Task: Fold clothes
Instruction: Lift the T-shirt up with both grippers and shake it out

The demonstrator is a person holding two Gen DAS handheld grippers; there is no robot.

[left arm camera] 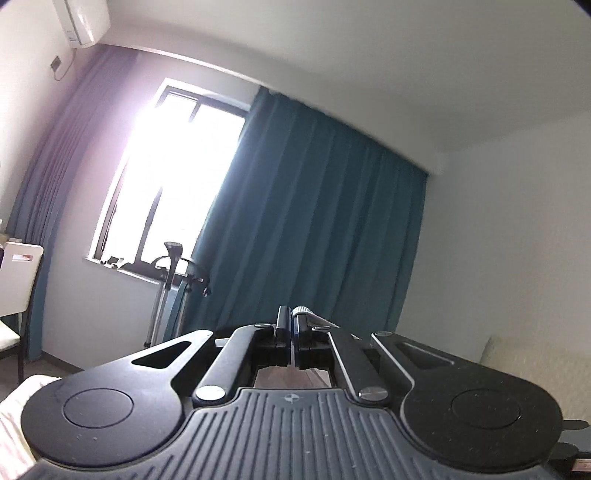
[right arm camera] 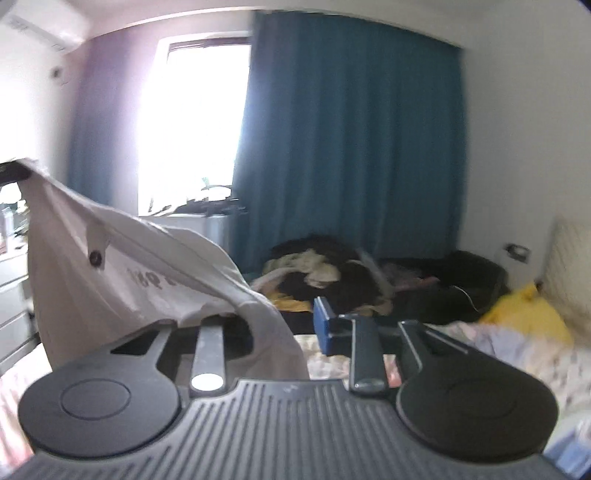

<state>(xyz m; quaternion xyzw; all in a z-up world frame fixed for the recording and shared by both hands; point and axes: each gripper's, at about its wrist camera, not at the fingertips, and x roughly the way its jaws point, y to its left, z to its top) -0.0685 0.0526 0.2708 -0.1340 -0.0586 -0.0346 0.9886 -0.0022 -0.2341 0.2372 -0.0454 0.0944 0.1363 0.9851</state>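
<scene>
My left tool (left arm camera: 291, 325) sits with its two black fingers pressed almost flat together, pointing at the teal pleated curtain (left arm camera: 314, 221) and the bright window (left arm camera: 173, 173) beside it. I see a sliver of pale material at the tips, but from this camera I cannot tell for sure what it is. A white air conditioner (left arm camera: 83, 22) hangs high on the wall at the upper left, and a metal-framed stand (left arm camera: 173, 280) stands under the window sill.

From my right wrist camera, the white short-sleeved garment with dark printed lettering (right arm camera: 147, 280) hangs in the air across the left half of the view. One end of it is pinched up at the far left edge by what looks like my left tool, and the other end drapes down over the left finger of my right tool (right arm camera: 288, 321). The right tool's jaws are partly drawn in; its blue-padded right finger (right arm camera: 323, 325) is plainly visible, the left one is covered by cloth, so I take it that the garment is gripped there, though the contact itself is hidden.

Below the garment lies the bed with a pale flowered cover (right arm camera: 517, 350). Farther back on it is a heap of dark and light clothes (right arm camera: 332, 273), and a yellow cloth (right arm camera: 528, 314) lies near the cream headboard (right arm camera: 569, 266) at the right.
</scene>
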